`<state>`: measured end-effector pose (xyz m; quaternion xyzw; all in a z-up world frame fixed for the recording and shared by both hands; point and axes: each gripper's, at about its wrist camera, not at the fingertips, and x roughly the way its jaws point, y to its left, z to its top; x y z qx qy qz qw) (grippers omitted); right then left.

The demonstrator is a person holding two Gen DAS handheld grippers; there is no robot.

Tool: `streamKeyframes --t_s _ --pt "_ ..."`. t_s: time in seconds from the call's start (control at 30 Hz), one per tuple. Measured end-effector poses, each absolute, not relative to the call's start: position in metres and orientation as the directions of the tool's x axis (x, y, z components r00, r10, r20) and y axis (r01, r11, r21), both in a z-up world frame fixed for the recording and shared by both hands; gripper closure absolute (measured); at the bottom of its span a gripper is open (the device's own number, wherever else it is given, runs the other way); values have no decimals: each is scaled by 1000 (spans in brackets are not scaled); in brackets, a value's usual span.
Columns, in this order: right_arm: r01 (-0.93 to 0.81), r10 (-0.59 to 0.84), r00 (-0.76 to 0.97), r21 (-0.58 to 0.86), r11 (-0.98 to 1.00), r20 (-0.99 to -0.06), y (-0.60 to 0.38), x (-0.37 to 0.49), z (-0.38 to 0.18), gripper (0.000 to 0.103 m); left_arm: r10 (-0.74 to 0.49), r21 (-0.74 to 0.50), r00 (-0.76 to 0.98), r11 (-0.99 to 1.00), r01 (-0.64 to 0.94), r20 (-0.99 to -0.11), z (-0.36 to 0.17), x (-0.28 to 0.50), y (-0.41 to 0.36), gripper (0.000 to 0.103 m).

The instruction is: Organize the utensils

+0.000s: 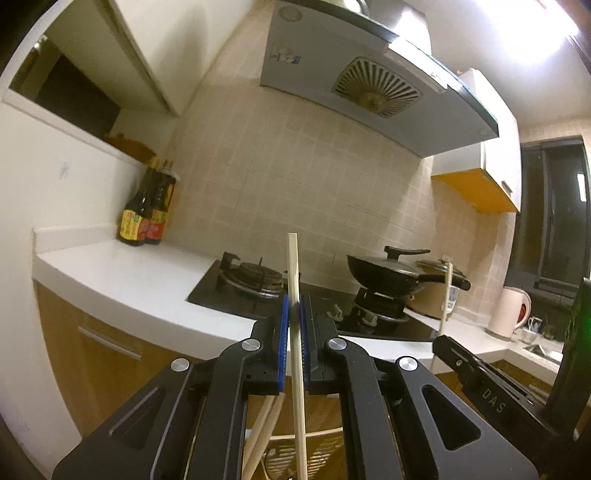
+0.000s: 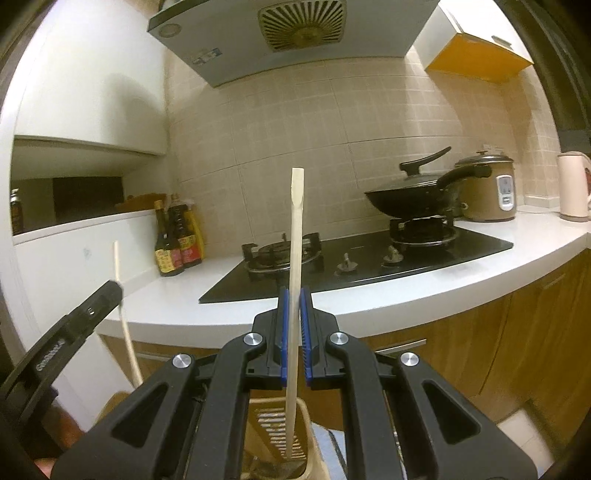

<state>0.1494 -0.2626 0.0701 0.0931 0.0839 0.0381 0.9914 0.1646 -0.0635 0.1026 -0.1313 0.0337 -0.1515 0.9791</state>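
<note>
Chopsticks, one per gripper, both near upright. Left gripper clamped on left chopstick, blue pads pinching mid-shaft; lower end pointing down toward slotted holder below the jaws, more chopsticks leaning there. Right gripper clamped likewise on right chopstick, tip reaching inside the holder mouth. Vertical hold judged deliberate: tips first into the holder, so sticks drop in standing. Each gripper visible at the edge of the other's view, so the pair close together above the holder. Beyond: white counter, black gas hob with wok lidded on right burner, rice cooker and kettle further right, sauce bottles at the left corner. Tiled wall, range hood overhead, wood-front cabinets under the counter. Light warm and dim.
</note>
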Motion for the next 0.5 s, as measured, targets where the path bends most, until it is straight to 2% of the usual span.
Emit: streamKeyframes --t_s 0.2,0.23,0.27,0.3,0.33,0.37,0.43,0.5 --pt "-84 120 978 204 975 -171 -267 134 63 97 -319 -269 947 915 300 -28 99 159 -60 96" --pt "-87 125 976 207 974 -177 -267 133 63 95 -330 -274 943 910 310 -31 98 157 -58 84" --pt "-88 129 974 211 973 -187 -269 131 64 85 -348 -281 937 903 325 -36 99 155 -54 74" --pt "-91 133 973 215 972 -190 -272 126 64 72 -355 -285 934 900 331 -36 99 153 -51 73" --pt "-93 136 972 219 971 -190 -273 123 64 65 -352 -285 935 901 328 -38 99 150 -48 72" --pt "-95 138 972 221 971 -189 -275 118 65 53 -355 -284 934 900 330 -41 99 149 -47 68" --pt "-92 134 974 220 971 -183 -277 107 66 52 -363 -302 931 894 333 -49 99 144 -37 59" --pt "-97 143 971 229 969 -193 -281 95 66 52 -378 -322 924 883 342 -55 100 138 -29 56"
